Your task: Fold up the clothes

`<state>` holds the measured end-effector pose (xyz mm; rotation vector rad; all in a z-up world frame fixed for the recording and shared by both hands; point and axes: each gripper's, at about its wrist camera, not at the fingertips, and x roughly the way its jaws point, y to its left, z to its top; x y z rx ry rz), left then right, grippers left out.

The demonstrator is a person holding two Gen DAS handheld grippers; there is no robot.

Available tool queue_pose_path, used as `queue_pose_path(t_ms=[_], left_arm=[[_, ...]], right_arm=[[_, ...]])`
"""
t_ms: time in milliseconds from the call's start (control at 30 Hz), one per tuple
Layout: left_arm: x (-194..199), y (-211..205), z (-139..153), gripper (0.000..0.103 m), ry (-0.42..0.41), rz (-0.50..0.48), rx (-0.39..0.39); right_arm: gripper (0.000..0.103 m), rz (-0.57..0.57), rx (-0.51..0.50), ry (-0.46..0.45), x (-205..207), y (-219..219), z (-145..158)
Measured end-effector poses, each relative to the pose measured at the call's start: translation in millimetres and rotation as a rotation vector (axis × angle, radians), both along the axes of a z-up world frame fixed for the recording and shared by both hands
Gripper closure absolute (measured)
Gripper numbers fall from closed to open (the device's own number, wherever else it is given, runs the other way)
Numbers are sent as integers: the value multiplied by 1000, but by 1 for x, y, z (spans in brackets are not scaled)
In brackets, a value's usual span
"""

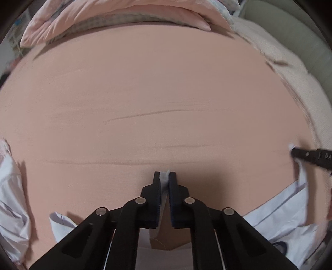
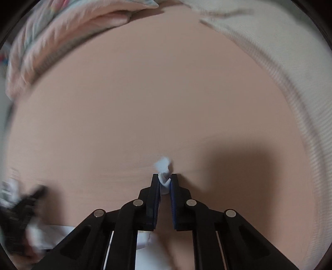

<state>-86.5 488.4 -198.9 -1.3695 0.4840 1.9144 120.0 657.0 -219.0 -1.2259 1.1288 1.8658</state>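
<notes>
Both tools pinch the pale blue shirt (image 1: 280, 209), which hangs and trails over the peach bedsheet (image 1: 145, 93) on the bed. The left tool (image 1: 165, 178) is pressed together on 1 fabric edge; the right tool (image 2: 165, 182) is clamped on another bunched corner. To fold well, I judge, keep both pinches firm, hold the 2 corners level and taut above the bedsheet, then lay the shirt flat without dragging wrinkles.

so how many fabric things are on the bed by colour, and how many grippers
pale blue-white garment: 1
pink quilt: 1
cream knitted blanket: 1
black grippers: 2, left gripper and right gripper, both shut on the garment
total: 5
</notes>
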Motion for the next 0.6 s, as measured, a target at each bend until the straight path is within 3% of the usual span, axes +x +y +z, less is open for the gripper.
queue_pose_path(t_ms=[200,333,500,600], left_arm=[[-3,-30,27,99,-24,21,73],[-12,-59,40,99,-45,11,112],[-30,-87,57,99,-107,6,160],[-9,-92,59,99,-111,8,165]], right_arm=[[96,-44,-111,151,30,-1,2],[96,-24,-123,231,45,-12,15],[96,57,-128,265,53,-26,34],[96,98,-131,261,50,-37,40]])
